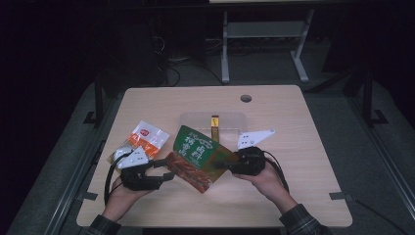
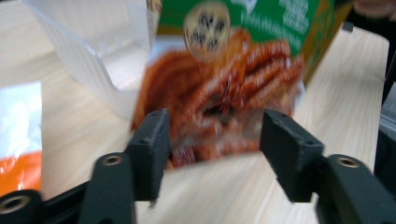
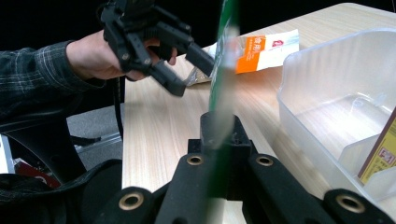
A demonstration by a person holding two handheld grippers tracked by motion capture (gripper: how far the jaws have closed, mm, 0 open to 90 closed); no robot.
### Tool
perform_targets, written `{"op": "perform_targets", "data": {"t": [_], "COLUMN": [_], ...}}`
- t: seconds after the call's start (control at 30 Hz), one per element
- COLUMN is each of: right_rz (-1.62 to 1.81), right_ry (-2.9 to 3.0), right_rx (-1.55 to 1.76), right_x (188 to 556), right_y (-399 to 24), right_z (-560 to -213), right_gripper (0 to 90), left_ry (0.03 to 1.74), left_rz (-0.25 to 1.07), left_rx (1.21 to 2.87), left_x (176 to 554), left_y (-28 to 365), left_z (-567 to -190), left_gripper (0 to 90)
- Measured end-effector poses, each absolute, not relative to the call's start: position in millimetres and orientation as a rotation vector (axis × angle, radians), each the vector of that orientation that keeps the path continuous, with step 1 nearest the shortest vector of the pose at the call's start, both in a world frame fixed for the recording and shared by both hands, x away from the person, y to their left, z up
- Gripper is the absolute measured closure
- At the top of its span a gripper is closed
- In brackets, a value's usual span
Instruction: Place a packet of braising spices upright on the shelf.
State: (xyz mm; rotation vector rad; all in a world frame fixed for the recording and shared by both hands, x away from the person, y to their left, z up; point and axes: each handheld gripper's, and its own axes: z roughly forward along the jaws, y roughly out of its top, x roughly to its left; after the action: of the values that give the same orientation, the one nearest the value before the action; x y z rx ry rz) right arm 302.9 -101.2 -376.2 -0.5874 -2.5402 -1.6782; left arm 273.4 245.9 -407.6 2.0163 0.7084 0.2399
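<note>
My right gripper is clamped on the green snack packet, jaws pinched tight on its right-hand edge; in the right gripper view that packet stands edge-on, a thin blurred green strip rising straight out of the closed jaws. My left gripper sits at the packet's lower left end with its jaws standing apart, one either side of the red printed end and not pressing it, as the left gripper view shows.

The packet hangs over the middle of the table, near the front half. Its long axis runs diagonally in the high view: green top end toward the far left, red bottom corner pointing at the near edge.

Room to move: right of my right hand, open bare wood all the way to the table's right edge. The near edge is close below both hands. Just behind the packet sits the clear plastic bin, with a small yellow-brown box standing in it; the bin's wall is near on my right gripper's side. To the left, an orange-and-white pouch lies flat just beyond my left gripper, so that side is tighter. Far-right corner has a round cable hole.
</note>
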Motion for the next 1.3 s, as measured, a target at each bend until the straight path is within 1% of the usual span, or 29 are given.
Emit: {"op": "perform_targets", "data": {"t": [0.17,0.3,0.43,0.77,1.03,1.3], "right_rz": [-1.706,-1.731,-1.785,-1.864,-1.908,-1.922], "right_ry": [-2.532,-2.515,-2.518,-2.527,-2.506,-2.509], "right_rx": [-0.591,-0.61,-0.643,-0.831,-0.962,-1.047], "right_x": [303.4,306.5,312.2,333.5,350.4,359.3], "right_y": [-102.4,-103.6,-103.2,-109.8,-111.2,-109.2], "right_z": [-368.7,-359.8,-343.8,-325.9,-325.6,-327.5], "right_gripper": [90.0,90.0,90.0,90.0,90.0,90.0], "left_ry": [0.707,0.721,0.72,0.719,0.72,0.715], "left_rz": [0.224,0.215,0.216,0.222,0.221,0.22], "left_rx": [2.063,2.061,2.062,2.087,2.11,2.12], "left_x": [265.4,266.5,268.2,271.0,272.5,273.5], "left_y": [249.3,248.5,244.8,241.6,241.0,240.9], "left_z": [-416.8,-421.3,-425.1,-432.3,-436.1,-437.0], "left_gripper": [34.0,31.0,28.1,26.7,26.7,26.5]}}
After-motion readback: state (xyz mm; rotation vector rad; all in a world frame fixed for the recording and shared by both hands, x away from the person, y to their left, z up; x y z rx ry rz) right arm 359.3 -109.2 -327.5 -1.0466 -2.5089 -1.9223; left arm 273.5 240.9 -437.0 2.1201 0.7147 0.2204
